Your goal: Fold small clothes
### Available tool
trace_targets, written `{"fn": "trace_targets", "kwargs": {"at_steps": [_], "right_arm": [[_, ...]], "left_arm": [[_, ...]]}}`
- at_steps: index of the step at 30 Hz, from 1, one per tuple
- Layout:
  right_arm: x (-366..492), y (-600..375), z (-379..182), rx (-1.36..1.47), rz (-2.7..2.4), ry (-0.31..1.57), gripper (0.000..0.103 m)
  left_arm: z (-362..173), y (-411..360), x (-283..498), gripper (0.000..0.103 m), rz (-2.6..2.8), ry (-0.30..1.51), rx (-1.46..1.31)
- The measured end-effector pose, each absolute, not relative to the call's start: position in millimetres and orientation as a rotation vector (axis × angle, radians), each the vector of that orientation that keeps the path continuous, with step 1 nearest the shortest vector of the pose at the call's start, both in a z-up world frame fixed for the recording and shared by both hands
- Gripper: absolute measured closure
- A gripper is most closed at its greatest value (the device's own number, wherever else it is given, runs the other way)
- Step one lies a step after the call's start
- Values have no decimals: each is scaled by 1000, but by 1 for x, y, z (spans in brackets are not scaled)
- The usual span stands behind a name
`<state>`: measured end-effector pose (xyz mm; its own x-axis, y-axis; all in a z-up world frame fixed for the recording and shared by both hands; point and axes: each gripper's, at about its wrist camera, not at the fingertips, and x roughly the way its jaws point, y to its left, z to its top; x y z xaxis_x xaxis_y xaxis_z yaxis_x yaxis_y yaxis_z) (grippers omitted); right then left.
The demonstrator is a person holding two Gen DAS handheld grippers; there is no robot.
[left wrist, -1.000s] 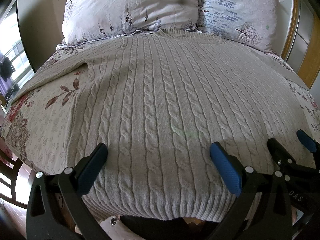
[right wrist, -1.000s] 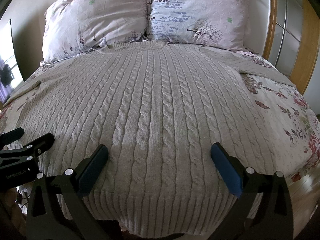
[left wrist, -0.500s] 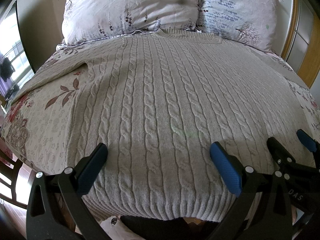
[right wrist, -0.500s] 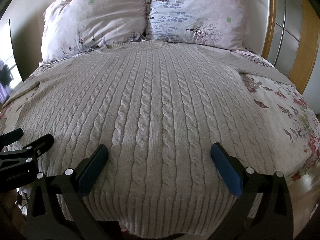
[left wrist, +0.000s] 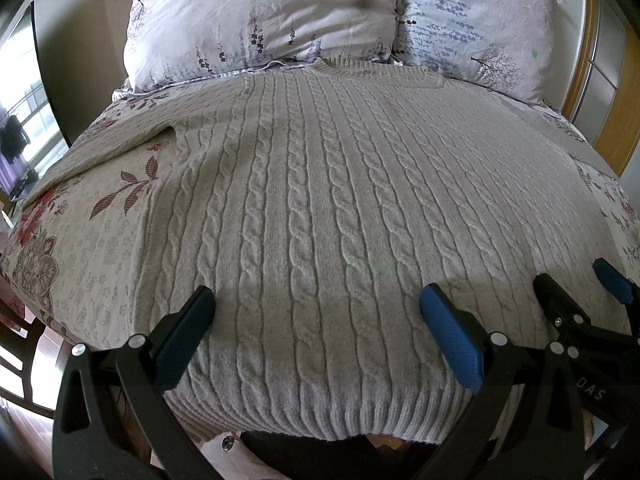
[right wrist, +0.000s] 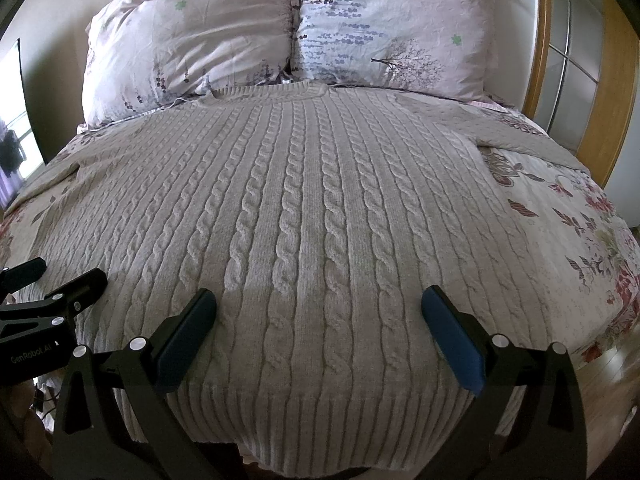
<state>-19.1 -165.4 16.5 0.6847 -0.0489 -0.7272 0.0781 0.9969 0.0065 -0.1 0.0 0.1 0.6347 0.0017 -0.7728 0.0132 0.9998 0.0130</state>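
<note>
Both tools, left (left wrist: 316,336) and right (right wrist: 318,336), are hovering wide apart over the flat sweater (left wrist: 320,200), likely needing a hem grab first.

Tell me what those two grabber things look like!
Each hand-held gripper is black plastic, shaped like open triangle frames joined by silver bolts. The left hand-held gripper and the right hand-held gripper each have two fingers with flat blue pads at the tips. White letters reading "GenRobot.AI" are printed on the left one's side. No cables or sleeves show.
</note>
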Motion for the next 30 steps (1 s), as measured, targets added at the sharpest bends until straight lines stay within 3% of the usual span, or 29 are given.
{"fn": "trace_targets", "kwargs": {"at_steps": [30], "right_arm": [[-22, -168, 15, 1, 9, 767, 1]], "left_arm": [[3, 1, 8, 2, -39, 947, 42]]}}
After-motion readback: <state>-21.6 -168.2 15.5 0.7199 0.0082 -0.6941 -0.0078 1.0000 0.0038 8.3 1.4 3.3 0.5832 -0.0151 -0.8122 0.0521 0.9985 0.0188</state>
